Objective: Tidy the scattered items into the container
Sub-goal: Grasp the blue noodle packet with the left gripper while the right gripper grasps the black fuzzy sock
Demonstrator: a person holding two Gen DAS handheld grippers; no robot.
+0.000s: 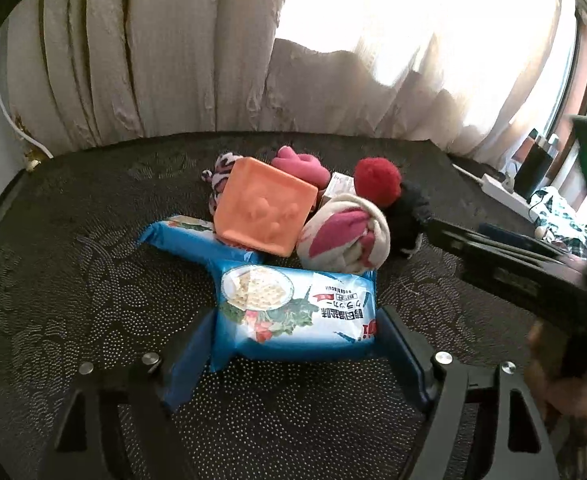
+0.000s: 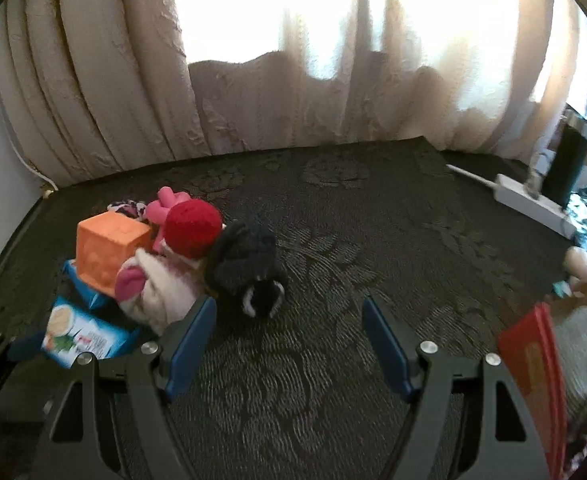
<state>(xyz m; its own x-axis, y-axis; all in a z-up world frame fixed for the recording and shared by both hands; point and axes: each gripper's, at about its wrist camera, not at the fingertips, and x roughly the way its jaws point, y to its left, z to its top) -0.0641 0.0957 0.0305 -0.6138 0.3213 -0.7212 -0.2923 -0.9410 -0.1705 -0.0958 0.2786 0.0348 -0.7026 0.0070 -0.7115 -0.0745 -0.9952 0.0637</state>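
A pile of items lies on the dark patterned table. My left gripper (image 1: 293, 332) is shut on a blue cracker packet (image 1: 293, 304), its pads pressing both ends. Behind it lie a second blue packet (image 1: 189, 236), an orange cube (image 1: 265, 212), a white-and-pink sock ball (image 1: 345, 240), a red pompom (image 1: 377, 180), a pink toy (image 1: 301, 166) and a black sock (image 1: 411, 216). My right gripper (image 2: 289, 312) is open and empty, just in front of the black sock (image 2: 249, 268). A red-edged container (image 2: 541, 360) stands at the right wrist view's right edge, with something white inside.
Beige curtains (image 2: 253, 80) hang behind the table's far edge. A white power strip (image 2: 533, 200) and a dark bottle (image 2: 569, 160) sit at the far right. The right gripper's body (image 1: 513, 264) reaches in from the right in the left wrist view.
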